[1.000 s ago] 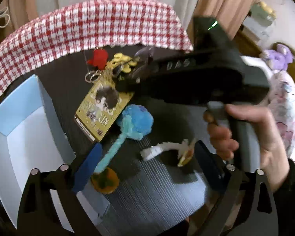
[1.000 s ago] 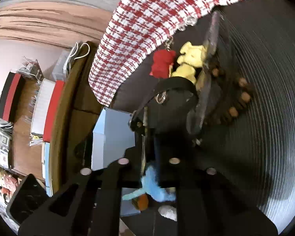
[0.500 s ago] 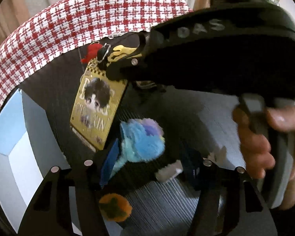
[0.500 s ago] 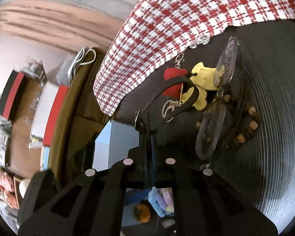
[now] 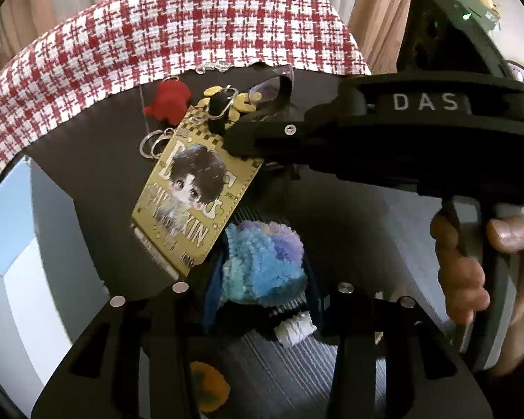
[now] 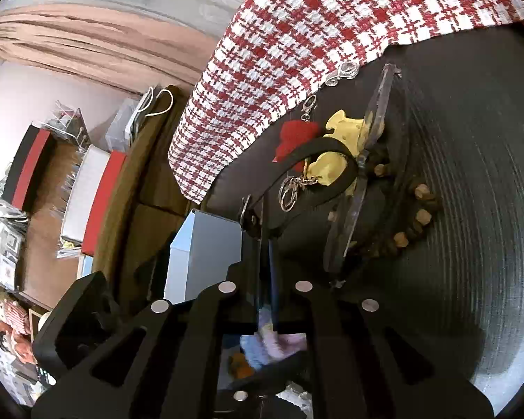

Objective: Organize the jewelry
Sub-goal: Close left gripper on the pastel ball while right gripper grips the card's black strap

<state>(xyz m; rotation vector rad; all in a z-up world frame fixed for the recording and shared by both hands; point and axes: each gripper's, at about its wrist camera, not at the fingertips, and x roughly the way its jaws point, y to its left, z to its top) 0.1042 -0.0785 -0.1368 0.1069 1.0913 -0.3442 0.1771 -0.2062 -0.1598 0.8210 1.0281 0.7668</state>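
Observation:
A fluffy blue pompom flower (image 5: 263, 265) lies on the dark mat (image 5: 97, 174). My left gripper (image 5: 262, 284) straddles it from above, jaws closing, and the blue pads touch its fluff on both sides. The flower's orange end (image 5: 206, 387) shows below the gripper body. My right gripper (image 6: 267, 251) is shut on the top of a gold picture card (image 5: 192, 202) with a black strap (image 6: 314, 171). In the left wrist view the right gripper (image 5: 242, 145) reaches in from the right, held by a person's hand (image 5: 464, 272).
A red knitted charm (image 6: 293, 139), yellow charm (image 6: 342, 132), clear glasses (image 6: 366, 174), brown bead bracelet (image 6: 408, 223) and key rings (image 5: 153, 143) cluster near the red checked cloth (image 5: 157, 35). An open pale blue box (image 5: 17, 244) stands at the left. A white fuzzy piece (image 5: 293, 328) lies by the pompom.
My left gripper came down over the blue pompom and its jaws narrowed from wide apart to touching it. The right gripper stayed shut on the gold card and barely moved.

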